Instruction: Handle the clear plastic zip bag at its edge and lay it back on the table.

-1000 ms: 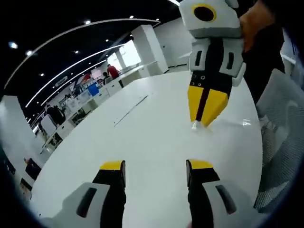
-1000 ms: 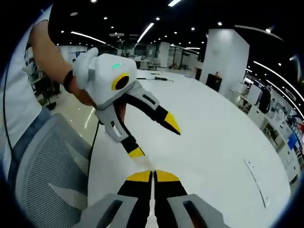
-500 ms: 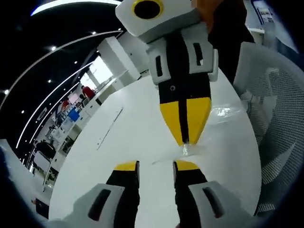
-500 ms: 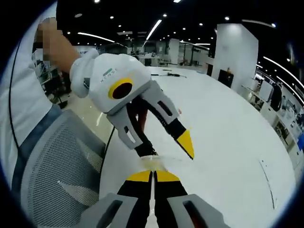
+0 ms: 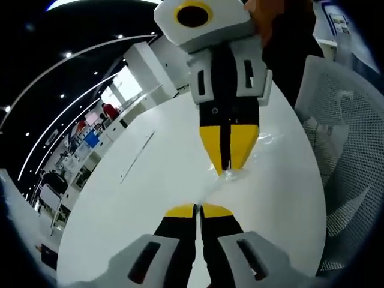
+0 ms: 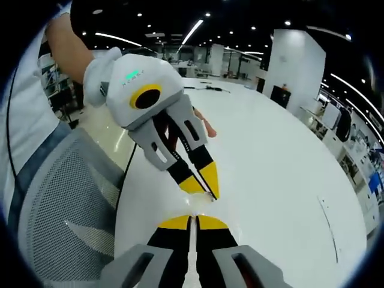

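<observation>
The clear plastic zip bag (image 5: 264,141) is a faint crinkled film on the white table (image 5: 150,198), stretching from under the right gripper toward my left jaws. My left gripper (image 5: 198,207) is shut on the bag's near edge. The right gripper (image 5: 227,171) reaches down from the top of the left gripper view, shut on the same edge a little farther along. In the right gripper view my right gripper (image 6: 193,219) is shut on a thin glint of the bag (image 6: 194,207). The left gripper (image 6: 210,193) is shut just beyond it, held by a hand.
A grey mesh chair (image 5: 345,138) stands at the table's edge, also seen as the chair (image 6: 60,210). A thin dark strip (image 5: 137,157) lies farther out on the table, the strip (image 6: 327,231). Desks and people fill the office behind.
My left jaws went from wide open to shut on the bag's edge, close under the right gripper's tips. The right gripper stayed shut.
</observation>
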`<state>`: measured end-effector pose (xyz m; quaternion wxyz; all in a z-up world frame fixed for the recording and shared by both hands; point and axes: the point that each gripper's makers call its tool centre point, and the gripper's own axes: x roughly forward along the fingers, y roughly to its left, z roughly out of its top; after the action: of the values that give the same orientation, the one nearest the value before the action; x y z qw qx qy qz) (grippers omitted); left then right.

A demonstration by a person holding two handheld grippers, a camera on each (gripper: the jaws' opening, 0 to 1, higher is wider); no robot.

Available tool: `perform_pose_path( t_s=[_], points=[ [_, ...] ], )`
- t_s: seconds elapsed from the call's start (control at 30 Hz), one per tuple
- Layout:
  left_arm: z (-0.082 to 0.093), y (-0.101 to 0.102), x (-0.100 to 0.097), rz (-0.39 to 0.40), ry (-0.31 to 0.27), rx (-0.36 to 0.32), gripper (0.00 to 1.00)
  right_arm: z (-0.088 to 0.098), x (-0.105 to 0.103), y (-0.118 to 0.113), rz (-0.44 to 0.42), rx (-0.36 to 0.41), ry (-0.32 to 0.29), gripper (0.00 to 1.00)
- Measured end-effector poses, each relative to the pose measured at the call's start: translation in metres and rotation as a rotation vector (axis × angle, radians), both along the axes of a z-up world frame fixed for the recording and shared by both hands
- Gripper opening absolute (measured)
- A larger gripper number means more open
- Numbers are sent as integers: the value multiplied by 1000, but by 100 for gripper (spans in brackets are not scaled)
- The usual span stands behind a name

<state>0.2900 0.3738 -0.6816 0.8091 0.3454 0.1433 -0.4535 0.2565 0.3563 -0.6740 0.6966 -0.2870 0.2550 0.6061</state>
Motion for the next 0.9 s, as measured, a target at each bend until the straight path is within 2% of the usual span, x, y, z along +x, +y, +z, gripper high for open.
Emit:
perform_pose_path(
  t_s=[0.13, 0.27, 0.43, 0.53, 0.6, 0.73, 0.9],
  points=[
    [0, 2, 0, 25, 3, -3, 0, -7, 7, -5, -16, -32, -25, 0],
    [3, 2, -2, 49, 2, -17, 0, -14, 23, -20, -53, -114, -99, 0],
    [0, 0, -4, 80, -15, 23, 0, -11, 32, -23, -125, -71, -88, 0],
    [-5, -1, -5, 91, -14, 43, 0, -7, 34, -25, -155, -45, -83, 7],
    [-6, -2, -7, 94, -15, 46, 0, 1, 32, -27, -154, -37, -102, 9],
    [-9, -4, -8, 98, -9, 53, 0, 14, 29, -27, -166, 2, -101, 12],
    [-12, -4, -6, 107, 7, 49, 0, 23, 26, -20, -153, 19, -112, 15]
  ],
)
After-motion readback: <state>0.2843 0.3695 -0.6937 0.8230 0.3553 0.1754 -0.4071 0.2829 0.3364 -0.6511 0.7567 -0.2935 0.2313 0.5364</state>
